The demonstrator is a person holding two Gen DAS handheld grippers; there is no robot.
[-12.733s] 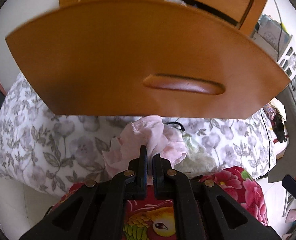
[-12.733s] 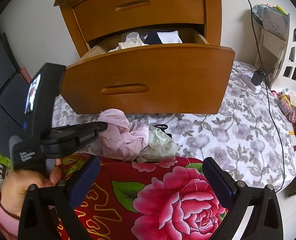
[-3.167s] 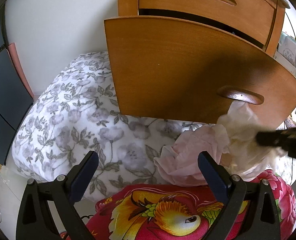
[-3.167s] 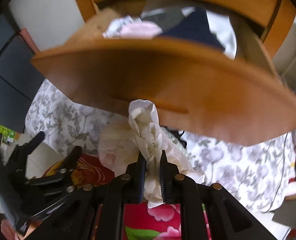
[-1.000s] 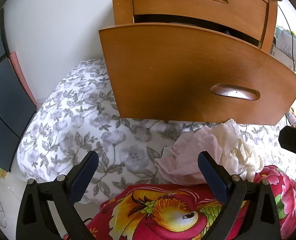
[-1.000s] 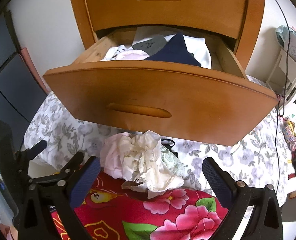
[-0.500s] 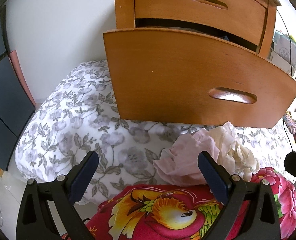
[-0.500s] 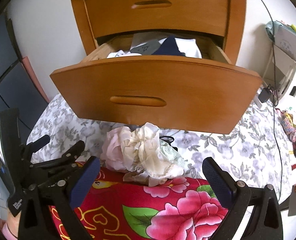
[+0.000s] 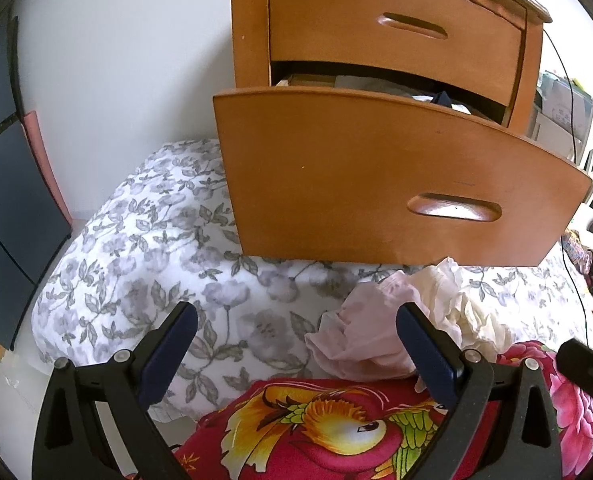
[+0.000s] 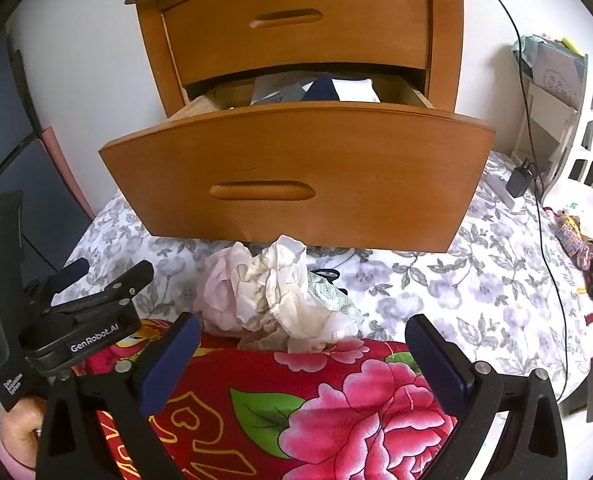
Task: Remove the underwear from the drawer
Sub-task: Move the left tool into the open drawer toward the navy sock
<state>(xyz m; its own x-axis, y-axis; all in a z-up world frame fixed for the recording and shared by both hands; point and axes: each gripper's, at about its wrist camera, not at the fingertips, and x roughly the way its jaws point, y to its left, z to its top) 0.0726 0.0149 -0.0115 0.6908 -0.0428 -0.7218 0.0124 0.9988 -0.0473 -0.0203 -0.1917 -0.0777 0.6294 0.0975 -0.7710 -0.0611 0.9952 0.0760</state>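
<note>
The lower drawer (image 10: 296, 176) of a wooden nightstand stands pulled out, with navy and white clothes (image 10: 328, 88) inside. On the bed below it lies a heap of pink, cream and pale green underwear (image 10: 276, 300), seen in the left wrist view as a pink and cream underwear heap (image 9: 412, 320). My right gripper (image 10: 302, 340) is open just in front of the heap, holding nothing. My left gripper (image 9: 296, 324) is open too, left of the heap, over the floral sheet. In the right wrist view the left gripper (image 10: 100, 276) shows at the lower left.
A floral sheet (image 10: 456, 292) covers the bed, with a red flowered blanket (image 10: 296, 408) nearest me. The closed upper drawer (image 10: 292, 20) sits above. A black charger and cable (image 10: 518, 184) lie at the right, by a white headboard (image 10: 592, 152). A hand (image 10: 16, 432) holds the left gripper.
The right gripper let go of the cream underwear onto the heap and opened. Both grippers have since drawn back from the drawer, so it looks smaller. The heap lies still.
</note>
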